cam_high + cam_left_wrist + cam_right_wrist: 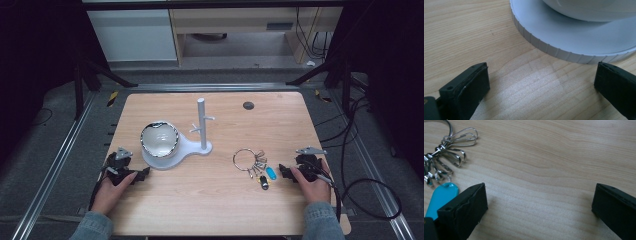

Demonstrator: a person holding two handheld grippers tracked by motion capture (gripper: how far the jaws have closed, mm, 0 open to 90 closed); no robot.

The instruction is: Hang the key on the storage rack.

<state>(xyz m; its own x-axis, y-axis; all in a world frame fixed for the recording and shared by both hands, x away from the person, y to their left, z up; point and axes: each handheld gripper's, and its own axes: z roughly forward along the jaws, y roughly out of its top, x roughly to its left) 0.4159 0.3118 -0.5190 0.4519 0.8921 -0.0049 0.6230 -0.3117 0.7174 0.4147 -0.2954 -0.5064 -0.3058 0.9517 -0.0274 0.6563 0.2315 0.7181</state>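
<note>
Seemingly empty bowl (159,139) on stand (197,148).

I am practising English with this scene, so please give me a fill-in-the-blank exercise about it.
1. The shiny bowl sits on the white stand's round ____.
2. The metal key ring carries a tag coloured ____.
3. The right gripper has its jaws ____.
4. The left gripper rests on the wooden ____.

Missing words: base; blue; open; table
</note>
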